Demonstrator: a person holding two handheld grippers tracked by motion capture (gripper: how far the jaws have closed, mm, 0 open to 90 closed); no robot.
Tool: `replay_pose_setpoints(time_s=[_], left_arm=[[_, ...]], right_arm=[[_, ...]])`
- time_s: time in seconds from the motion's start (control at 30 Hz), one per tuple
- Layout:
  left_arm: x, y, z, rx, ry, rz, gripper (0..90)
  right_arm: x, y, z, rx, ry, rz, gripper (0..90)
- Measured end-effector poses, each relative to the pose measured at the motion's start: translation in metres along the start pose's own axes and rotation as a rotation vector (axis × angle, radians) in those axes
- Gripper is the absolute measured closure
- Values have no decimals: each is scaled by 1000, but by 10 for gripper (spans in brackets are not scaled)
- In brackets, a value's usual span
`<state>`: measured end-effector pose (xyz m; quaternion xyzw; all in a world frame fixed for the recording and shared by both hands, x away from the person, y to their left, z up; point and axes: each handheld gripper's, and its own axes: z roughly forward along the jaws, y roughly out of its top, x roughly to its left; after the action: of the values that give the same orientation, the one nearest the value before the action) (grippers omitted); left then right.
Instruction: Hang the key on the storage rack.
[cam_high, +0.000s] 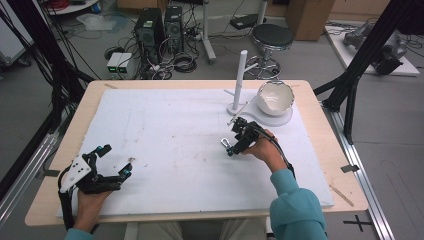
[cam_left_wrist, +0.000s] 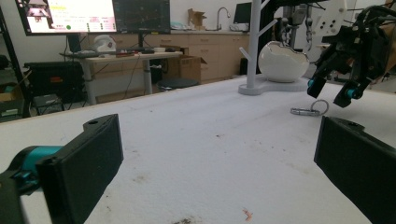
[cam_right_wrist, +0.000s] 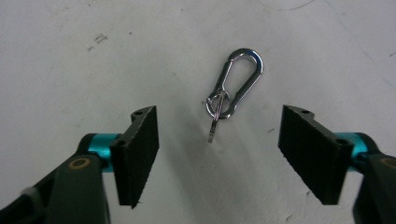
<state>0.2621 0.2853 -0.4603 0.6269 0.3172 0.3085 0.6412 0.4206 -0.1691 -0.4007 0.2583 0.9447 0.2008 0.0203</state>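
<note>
White foam sheet (cam_high: 165, 150) covers the wooden table (cam_high: 330, 150), cables littering the floor behind.

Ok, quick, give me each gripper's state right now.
Left gripper: open, holding nothing, low over the white mat.
Right gripper: open, holding nothing, jaws spread either side of the carabiner lying on the mat.
</note>
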Motion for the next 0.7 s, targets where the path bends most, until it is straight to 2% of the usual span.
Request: replay_pose_setpoints(time_s=[0.07, 0.17, 0.2, 0.23, 0.3, 0.33, 0.4, 0.53, 0.57, 0.7], left_arm=[[0, 0, 0, 2, 0, 5, 17], [0, 0, 0, -1, 0, 1, 17], [0, 0, 0, -1, 0, 1, 17], [0, 0, 0, 1, -1, 3, 17], [0, 0, 0, 0, 0, 2, 17], [0, 0, 0, 1, 0, 2, 17], [0, 0, 0, 2, -1, 5, 17], [0, 0, 0, 4, 0, 7, 17], [0, 0, 0, 4, 0, 7, 17], [0, 0, 0, 4, 1, 8, 17]], right_arm=[[0, 1, 2, 13, 5, 7, 411], [0, 2, 2, 11, -3, 2, 496], [0, 2, 2, 11, -3, 2, 496], [0, 2, 1, 11, -8, 13, 553], [-1, 2, 1, 9, -12, 7, 574], [-1, 1, 0, 13, -11, 24, 618], [-1, 1, 0, 13, -17, 22, 626], [-1, 0, 1, -9, -10, 33, 696], [0, 0, 2, -4, -1, 47, 709], [-1, -2, 6, 5, 5, 47, 750]])
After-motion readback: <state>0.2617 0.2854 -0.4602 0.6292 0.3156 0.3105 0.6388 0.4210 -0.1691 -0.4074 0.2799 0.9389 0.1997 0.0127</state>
